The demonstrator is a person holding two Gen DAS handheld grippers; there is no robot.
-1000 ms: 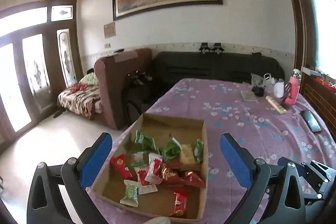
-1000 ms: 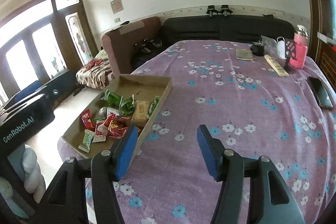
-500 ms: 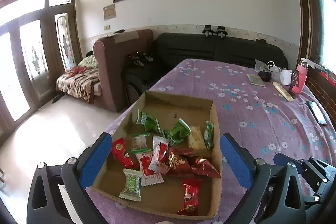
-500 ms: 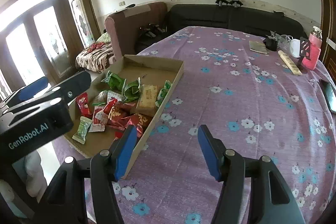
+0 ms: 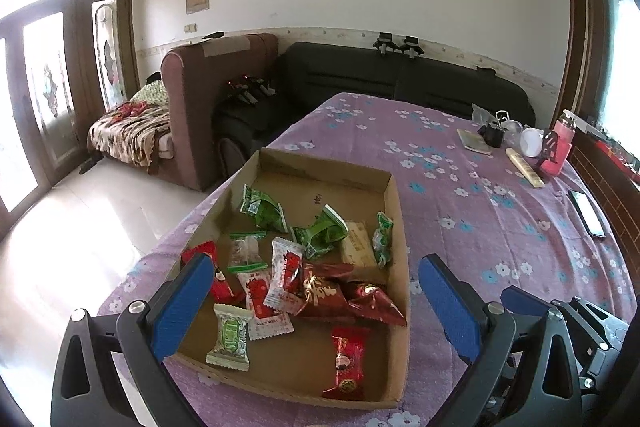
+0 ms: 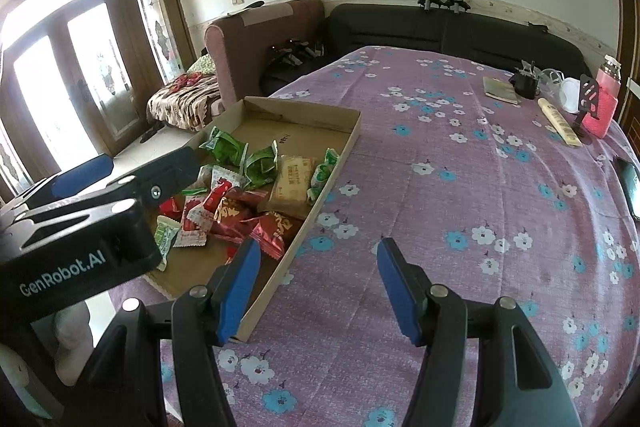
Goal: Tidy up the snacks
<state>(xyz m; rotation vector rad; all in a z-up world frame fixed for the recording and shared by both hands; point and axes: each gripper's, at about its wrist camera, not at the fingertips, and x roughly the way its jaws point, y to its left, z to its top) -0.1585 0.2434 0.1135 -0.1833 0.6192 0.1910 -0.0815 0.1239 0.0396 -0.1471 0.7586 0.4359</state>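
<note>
Both sets of jaws are spread wide with nothing held between them. The left gripper (image 5: pixel 312 291) is hung just above the near end of the cardboard tray (image 5: pixel 394 187), so the snack pile is framed right between its blue pads. The right gripper (image 6: pixel 316 279) is parked off to the side over the purple floral tablecloth (image 6: pixel 460 187), with its left finger just by the tray's near right corner and nothing but cloth under it.

All the snacks that can be seen are inside the tray, none out on the cloth. They're loosely mixed though: green packets (image 5: pixel 262 209) toward the far side, a tan biscuit pack (image 5: pixel 358 245) against the right wall, red wrappers (image 5: pixel 340 297) heaped in the middle, a pale green candy (image 5: pixel 230 337) and a lone red one (image 5: pixel 348 363) at the near end.

So how far along? Honestly hard to call. If "organize" means gathered into the tray, that already looks met. If sorting by kind or colour is meant, the heap is still jumbled and a fair bit would be left.

A pink bottle (image 6: pixel 604 103) and other bits are kept at the table's far end, well apart.
</note>
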